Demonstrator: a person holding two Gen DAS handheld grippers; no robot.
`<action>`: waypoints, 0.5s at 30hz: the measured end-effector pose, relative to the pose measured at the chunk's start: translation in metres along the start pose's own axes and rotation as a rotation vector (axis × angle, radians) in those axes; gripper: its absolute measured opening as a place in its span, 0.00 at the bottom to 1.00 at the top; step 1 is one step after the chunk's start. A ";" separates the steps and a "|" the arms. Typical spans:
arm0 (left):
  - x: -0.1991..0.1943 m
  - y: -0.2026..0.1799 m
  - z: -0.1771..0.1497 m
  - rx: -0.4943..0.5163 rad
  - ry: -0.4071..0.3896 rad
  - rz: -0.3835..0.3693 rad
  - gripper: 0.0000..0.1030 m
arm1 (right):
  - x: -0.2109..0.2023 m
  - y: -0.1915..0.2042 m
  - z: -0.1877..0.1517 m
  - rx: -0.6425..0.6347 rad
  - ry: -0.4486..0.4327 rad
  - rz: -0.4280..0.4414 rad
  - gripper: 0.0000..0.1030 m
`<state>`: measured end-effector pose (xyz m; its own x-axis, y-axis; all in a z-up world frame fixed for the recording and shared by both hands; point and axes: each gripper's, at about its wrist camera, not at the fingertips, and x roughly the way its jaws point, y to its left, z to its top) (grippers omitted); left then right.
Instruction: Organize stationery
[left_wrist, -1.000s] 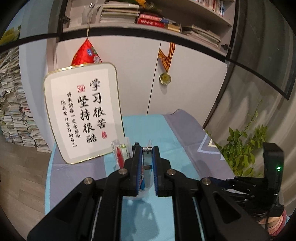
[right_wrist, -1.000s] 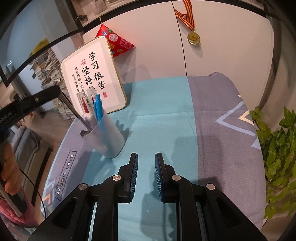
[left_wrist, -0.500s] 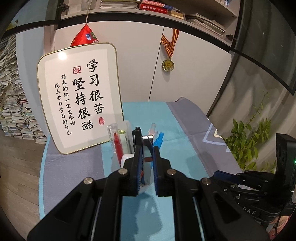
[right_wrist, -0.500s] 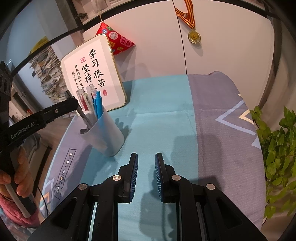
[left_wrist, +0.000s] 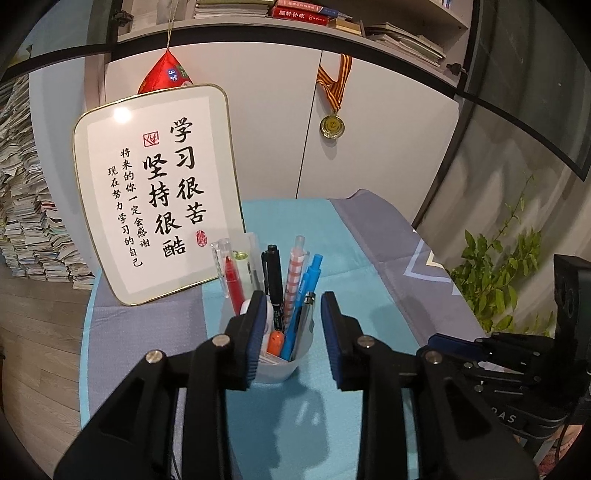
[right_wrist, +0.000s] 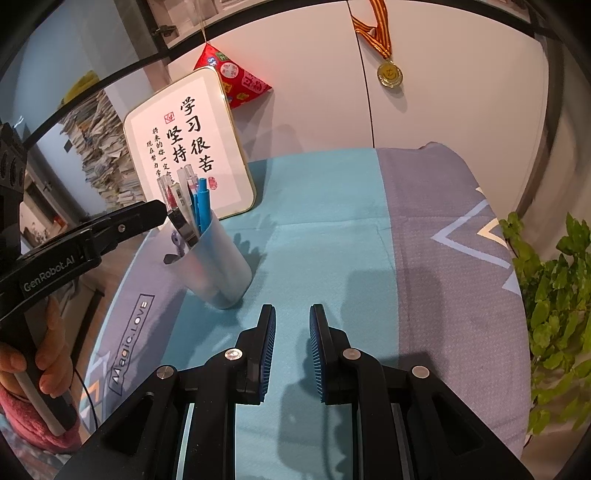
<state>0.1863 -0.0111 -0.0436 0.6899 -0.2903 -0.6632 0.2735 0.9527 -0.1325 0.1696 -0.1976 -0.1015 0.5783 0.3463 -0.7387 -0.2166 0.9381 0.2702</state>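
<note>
Parting over the translucent pale-blue plastic pen cup (left_wrist: 284, 363), left gripper (left_wrist: 293, 325) jaws just opening, nothing between, letting pens stand; right gripper (right_wrist: 291, 350) idling narrowly apart, empty.

Framed calligraphy board (left_wrist: 155, 195) reads 学习很苦 坚持很酷 in large characters, with smaller columns 将来的你一定会感谢现在努力学习的自己 beside them. Left tool (right_wrist: 173, 225) arm is printed "GenRobot.AI"; right tool (left_wrist: 443, 341) body shows a partial "DAS". The cloth (right_wrist: 332, 206) on the counter carries "Magic.LOVE" near its edge.
</note>
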 end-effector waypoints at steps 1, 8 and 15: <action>-0.001 0.001 0.000 -0.002 -0.003 0.001 0.28 | 0.000 0.000 0.000 0.000 -0.002 0.000 0.17; -0.021 0.001 -0.011 0.008 -0.058 0.040 0.48 | -0.002 0.006 -0.001 -0.015 0.000 0.004 0.17; -0.045 -0.013 -0.023 0.068 -0.121 0.090 0.58 | -0.010 0.015 -0.003 -0.032 -0.013 0.005 0.17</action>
<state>0.1361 -0.0087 -0.0292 0.7881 -0.2162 -0.5764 0.2484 0.9684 -0.0236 0.1587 -0.1872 -0.0923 0.5875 0.3510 -0.7291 -0.2445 0.9359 0.2536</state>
